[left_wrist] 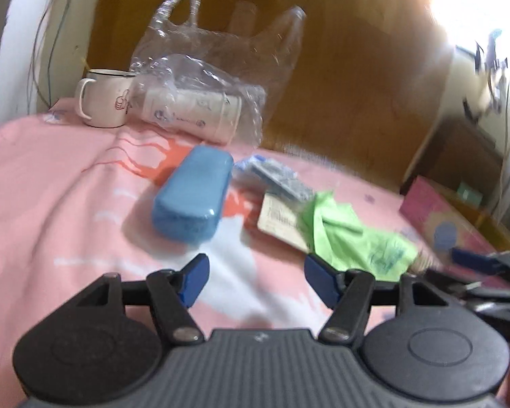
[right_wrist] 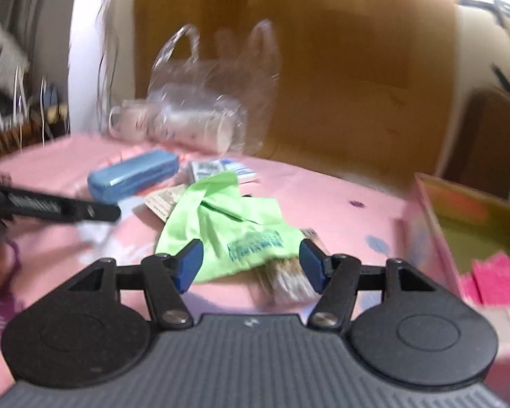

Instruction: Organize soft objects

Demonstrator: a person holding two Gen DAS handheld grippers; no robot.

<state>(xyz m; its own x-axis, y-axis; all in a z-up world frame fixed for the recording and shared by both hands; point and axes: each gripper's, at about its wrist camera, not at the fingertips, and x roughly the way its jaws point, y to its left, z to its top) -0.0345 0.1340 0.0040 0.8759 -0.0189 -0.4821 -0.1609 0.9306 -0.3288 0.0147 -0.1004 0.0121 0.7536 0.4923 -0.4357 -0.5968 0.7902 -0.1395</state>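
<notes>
A crumpled green plastic bag (right_wrist: 227, 224) lies on the pink bedsheet (right_wrist: 323, 197); it also shows in the left wrist view (left_wrist: 350, 234). A clear plastic bag (left_wrist: 214, 68) stands at the back, over a white cylinder (left_wrist: 190, 110). A blue case (left_wrist: 190, 193) lies mid-sheet, also in the right wrist view (right_wrist: 132, 173). My left gripper (left_wrist: 256, 280) is open and empty, just in front of the blue case. My right gripper (right_wrist: 251, 265) is open, its jaws on either side of the green bag's near end and some paper beneath it. The frames are blurred.
A white mug (left_wrist: 105, 100) stands at the back left. Pill packs (left_wrist: 275, 173) and a paper card (left_wrist: 278, 224) lie beside the green bag. A pink box (right_wrist: 465, 224) holding pink cloth (right_wrist: 496, 278) sits on the right. A wooden headboard (left_wrist: 340, 68) rises behind.
</notes>
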